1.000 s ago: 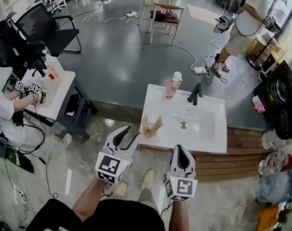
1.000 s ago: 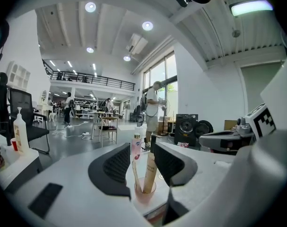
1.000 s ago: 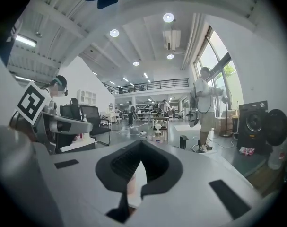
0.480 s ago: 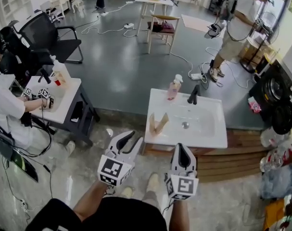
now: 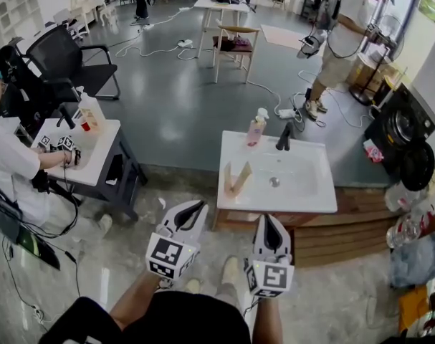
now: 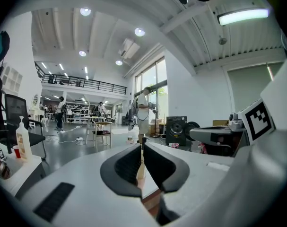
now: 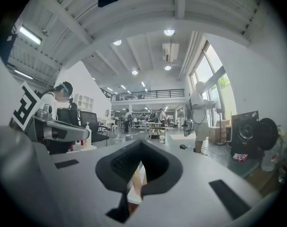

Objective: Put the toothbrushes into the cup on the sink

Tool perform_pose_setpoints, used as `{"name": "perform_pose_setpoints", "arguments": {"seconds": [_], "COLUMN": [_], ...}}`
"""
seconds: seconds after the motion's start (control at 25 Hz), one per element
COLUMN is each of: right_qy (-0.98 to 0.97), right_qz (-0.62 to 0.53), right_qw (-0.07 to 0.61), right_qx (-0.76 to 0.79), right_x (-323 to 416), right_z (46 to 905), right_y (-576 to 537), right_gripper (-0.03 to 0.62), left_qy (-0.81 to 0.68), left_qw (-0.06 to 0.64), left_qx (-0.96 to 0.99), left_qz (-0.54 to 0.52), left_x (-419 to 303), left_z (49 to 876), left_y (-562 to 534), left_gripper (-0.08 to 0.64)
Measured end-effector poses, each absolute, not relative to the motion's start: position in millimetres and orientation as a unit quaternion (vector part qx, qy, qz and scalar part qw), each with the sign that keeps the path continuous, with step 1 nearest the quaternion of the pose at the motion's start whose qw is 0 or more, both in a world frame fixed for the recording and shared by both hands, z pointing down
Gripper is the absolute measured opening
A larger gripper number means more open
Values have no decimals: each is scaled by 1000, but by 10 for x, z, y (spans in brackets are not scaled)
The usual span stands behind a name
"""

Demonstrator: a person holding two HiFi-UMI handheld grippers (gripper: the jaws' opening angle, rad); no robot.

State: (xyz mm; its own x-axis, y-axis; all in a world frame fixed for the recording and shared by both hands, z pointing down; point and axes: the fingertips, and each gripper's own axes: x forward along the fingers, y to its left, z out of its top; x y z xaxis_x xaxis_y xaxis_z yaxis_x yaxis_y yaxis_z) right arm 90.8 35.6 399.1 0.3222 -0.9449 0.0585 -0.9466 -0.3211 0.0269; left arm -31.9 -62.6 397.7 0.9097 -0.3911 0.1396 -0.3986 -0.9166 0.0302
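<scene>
Left gripper (image 5: 194, 208): jaws have just been closing and stand all but together, with nothing between them. Right gripper (image 5: 267, 225): jaws fully together, empty. Both are held over the floor, just short of the front edge of the white sink (image 5: 303, 199) and apart from it. Toothbrushes (image 5: 236, 178): tan sticks standing in a V at the sink's front left corner; the cup beneath them cannot be made out. A pink bottle (image 5: 257, 126) and a black faucet (image 5: 284, 136) stand at the back edge, well apart from the toothbrushes. A side tabletop (image 5: 95, 156) with a seated person lies to the left.
</scene>
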Motion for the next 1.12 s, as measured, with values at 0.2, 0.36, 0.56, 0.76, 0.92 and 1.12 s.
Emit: {"name": "perform_pose_setpoints", "arguments": {"seconds": [0.2, 0.36, 0.56, 0.76, 0.92, 1.12], "right_qy": [-578, -577, -582, -582, -581, -582], "right_qz": [20, 16, 12, 12, 16, 29], "right_qw": [36, 32, 24, 22, 26, 36], "right_qx": [815, 816, 812, 813, 813, 812], "right_x": [879, 893, 917, 946, 956, 935], "right_z": [3937, 3939, 4006, 3979, 3991, 4004], "right_y": [394, 398, 392, 401, 391, 401], "right_gripper": [-2, -2, -2, -2, -2, -2], "left_qy": [-202, -204, -203, -204, -204, -204], "left_qw": [29, 30, 33, 34, 29, 29], "left_qx": [977, 977, 976, 976, 976, 976], "left_qz": [62, 61, 66, 68, 66, 68], "left_x": [-321, -316, -304, -281, -271, -273], "left_z": [3950, 3949, 3982, 3973, 3974, 3985], "left_y": [-595, -594, -583, -570, -583, -570], "left_gripper": [6, 6, 6, 6, 6, 6]}}
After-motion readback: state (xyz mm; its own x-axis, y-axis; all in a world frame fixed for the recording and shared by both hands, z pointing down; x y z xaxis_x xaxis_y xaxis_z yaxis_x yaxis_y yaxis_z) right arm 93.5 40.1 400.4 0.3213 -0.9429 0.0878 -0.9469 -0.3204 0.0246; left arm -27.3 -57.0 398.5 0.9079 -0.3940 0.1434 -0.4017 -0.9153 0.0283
